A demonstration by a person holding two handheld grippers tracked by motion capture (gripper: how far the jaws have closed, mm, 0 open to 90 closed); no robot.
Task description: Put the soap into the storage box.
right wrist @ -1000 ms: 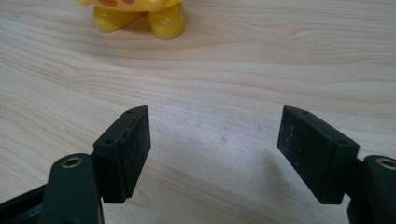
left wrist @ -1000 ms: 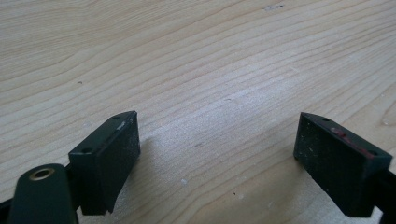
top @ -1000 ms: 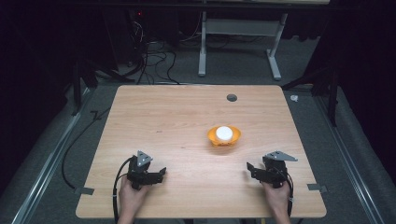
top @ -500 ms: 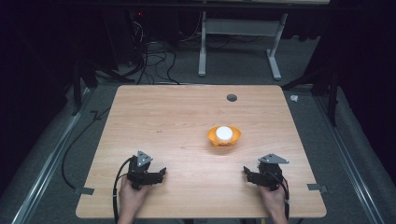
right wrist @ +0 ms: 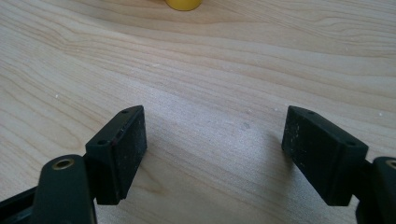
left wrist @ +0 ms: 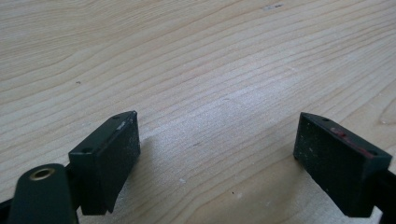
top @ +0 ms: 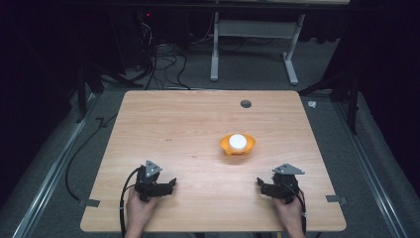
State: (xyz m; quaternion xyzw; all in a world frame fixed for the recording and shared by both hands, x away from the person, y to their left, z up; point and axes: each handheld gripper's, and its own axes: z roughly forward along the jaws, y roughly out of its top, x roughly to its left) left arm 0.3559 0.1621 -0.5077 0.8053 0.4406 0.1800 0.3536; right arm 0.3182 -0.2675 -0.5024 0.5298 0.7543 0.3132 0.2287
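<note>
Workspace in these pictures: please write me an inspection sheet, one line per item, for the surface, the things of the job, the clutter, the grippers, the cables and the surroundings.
Surface: wooden table, light grain, with a dark round hole near the far edge.
Job's things: orange bowl right of centre, holding a white ball.
Clutter: nothing seen on the table.
Grippers: left gripper and right gripper near the front edge, each in a hand, jaws apart and holding nothing.
Cables: one black cable loops from the left gripper; a cable tangle lies on the floor behind.
Surroundings: grey carpet, a white table frame, dark room.
</note>
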